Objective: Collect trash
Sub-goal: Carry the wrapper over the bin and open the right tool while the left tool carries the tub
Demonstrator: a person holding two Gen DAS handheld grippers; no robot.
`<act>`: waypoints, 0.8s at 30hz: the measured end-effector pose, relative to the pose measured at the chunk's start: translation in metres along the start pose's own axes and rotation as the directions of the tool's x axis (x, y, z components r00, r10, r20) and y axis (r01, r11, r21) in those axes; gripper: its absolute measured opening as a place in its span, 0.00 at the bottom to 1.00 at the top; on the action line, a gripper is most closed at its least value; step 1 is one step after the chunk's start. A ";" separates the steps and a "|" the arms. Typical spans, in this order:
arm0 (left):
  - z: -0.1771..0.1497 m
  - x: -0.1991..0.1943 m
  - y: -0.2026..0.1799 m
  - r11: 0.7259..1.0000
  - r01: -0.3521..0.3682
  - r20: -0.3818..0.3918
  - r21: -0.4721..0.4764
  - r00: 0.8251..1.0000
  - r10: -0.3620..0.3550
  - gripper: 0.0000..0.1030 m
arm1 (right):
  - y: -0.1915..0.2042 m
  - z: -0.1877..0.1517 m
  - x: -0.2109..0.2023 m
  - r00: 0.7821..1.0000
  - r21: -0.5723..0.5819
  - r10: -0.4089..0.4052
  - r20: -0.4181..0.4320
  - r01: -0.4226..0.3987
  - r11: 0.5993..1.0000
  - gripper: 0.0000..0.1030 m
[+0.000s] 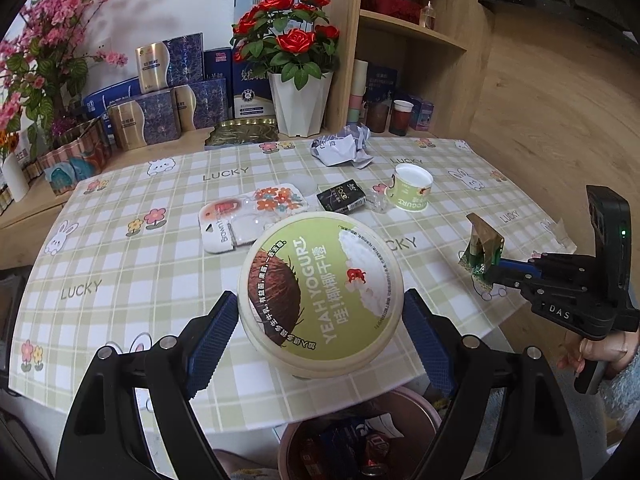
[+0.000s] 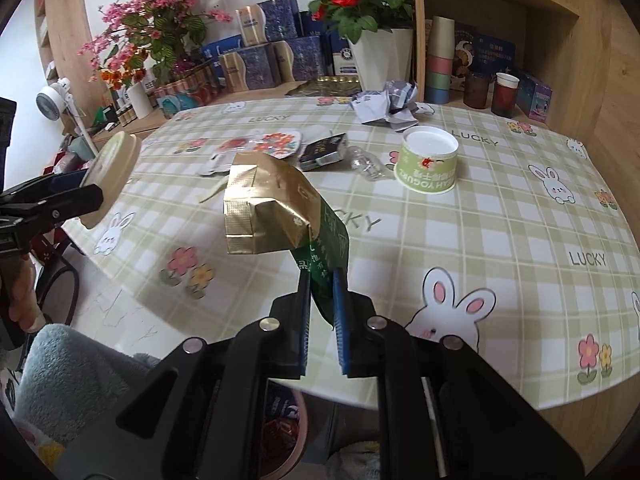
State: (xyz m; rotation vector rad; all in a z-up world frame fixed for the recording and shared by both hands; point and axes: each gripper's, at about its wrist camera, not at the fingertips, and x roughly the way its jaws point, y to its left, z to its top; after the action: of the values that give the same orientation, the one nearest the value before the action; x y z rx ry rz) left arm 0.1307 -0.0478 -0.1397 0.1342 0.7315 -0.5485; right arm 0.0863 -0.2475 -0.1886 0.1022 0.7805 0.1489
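My left gripper (image 1: 320, 304) is shut on a round green yogurt lid (image 1: 320, 284), one blue pad on each side of its rim. It holds the lid above the table's near edge. In the right wrist view this lid (image 2: 116, 176) hangs at the far left in the left gripper (image 2: 86, 184). My right gripper (image 2: 322, 280) is shut on the green lower end of a crumpled gold-and-green carton (image 2: 272, 208), lifted over the tablecloth. The left wrist view shows that carton (image 1: 484, 252) at the right, pinched by the right gripper (image 1: 494, 268). A pink trash bin (image 1: 360, 440) with rubbish inside stands under the table edge.
On the checked tablecloth (image 1: 120, 260) lie a yogurt cup (image 1: 410, 192), crumpled paper (image 1: 340, 148), a black packet (image 1: 342, 196), clear plastic wrap (image 1: 376, 200) and a blister pack (image 1: 248, 216). Boxes, a rose pot (image 1: 300, 100) and shelves stand behind. A person's hand (image 1: 600, 354) holds the right gripper.
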 end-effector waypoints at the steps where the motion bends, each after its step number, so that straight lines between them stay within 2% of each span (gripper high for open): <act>1: -0.003 -0.003 0.000 1.000 0.000 0.001 -0.002 1.000 0.000 0.79 | 0.004 -0.004 -0.005 1.000 -0.001 0.003 0.003 -0.003 1.000 0.14; 10: -0.033 -0.043 -0.012 1.000 0.003 0.025 -0.020 1.000 -0.002 0.79 | 0.032 -0.041 -0.027 0.999 0.001 0.042 -0.008 -0.042 0.999 0.14; 16: -0.053 -0.066 -0.016 1.000 -0.007 0.033 -0.030 0.999 0.008 0.79 | 0.055 -0.075 -0.034 0.995 -0.018 0.084 -0.048 -0.085 0.996 0.14; 24: -0.080 -0.084 -0.021 0.998 -0.015 0.033 -0.061 0.999 0.017 0.79 | 0.090 -0.125 -0.011 0.971 -0.081 0.148 -0.188 -0.165 0.983 0.14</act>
State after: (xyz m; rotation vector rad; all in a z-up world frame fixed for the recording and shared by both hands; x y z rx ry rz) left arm 0.0208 -0.0050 -0.1415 0.0746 0.7132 -0.5119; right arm -0.0185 -0.1558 -0.2555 0.0590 0.9457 0.3497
